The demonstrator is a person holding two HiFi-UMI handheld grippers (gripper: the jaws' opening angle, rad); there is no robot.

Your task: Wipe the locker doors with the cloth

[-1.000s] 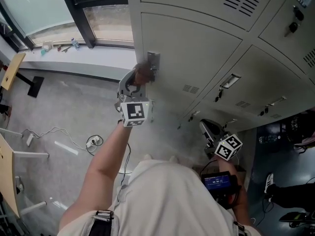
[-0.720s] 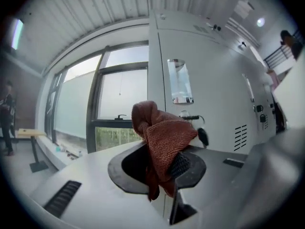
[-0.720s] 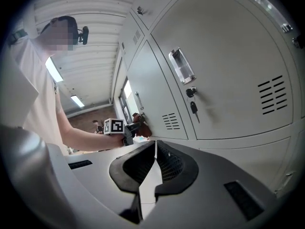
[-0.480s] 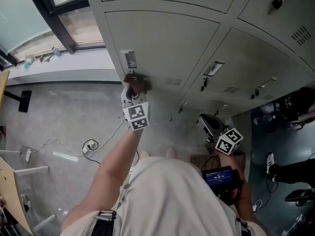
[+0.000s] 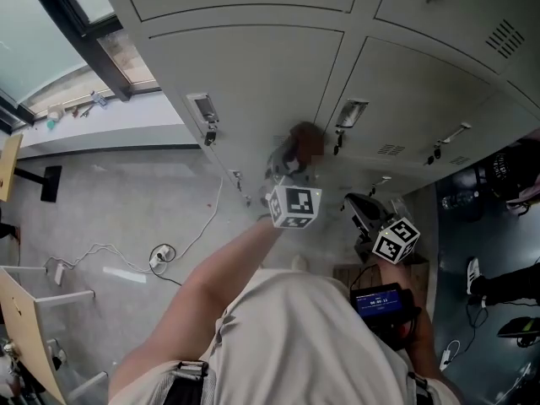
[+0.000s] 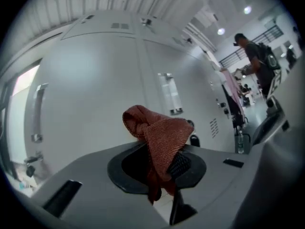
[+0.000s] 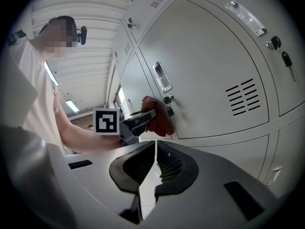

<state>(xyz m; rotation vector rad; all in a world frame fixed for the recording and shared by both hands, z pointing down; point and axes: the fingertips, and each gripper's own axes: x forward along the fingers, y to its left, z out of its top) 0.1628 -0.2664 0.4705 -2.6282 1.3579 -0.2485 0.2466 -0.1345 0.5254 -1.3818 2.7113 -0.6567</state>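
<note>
Two grippers show in the head view, well apart from each other. The left gripper reaches up on an outstretched arm to the grey locker door, and its jaws are clamped on a bunched rust-red cloth. In the left gripper view the cloth is pinched low between the jaws of the left gripper and bulges up out of them in a knot-like wad. That wad lies against the door near the seam between two doors, just beside a recessed handle and the small lock under it. From the right gripper view the cloth touches the door just below the handle, next to a lock with a key hanging from it, and the left gripper is seen side-on with its marker cube behind it. The right gripper hangs low by the person's waist, away from the lockers; its jaws are pressed together with nothing between them. A row of vent slots sits further along the same door. Another person stands in the far background of the left gripper view.
</note>
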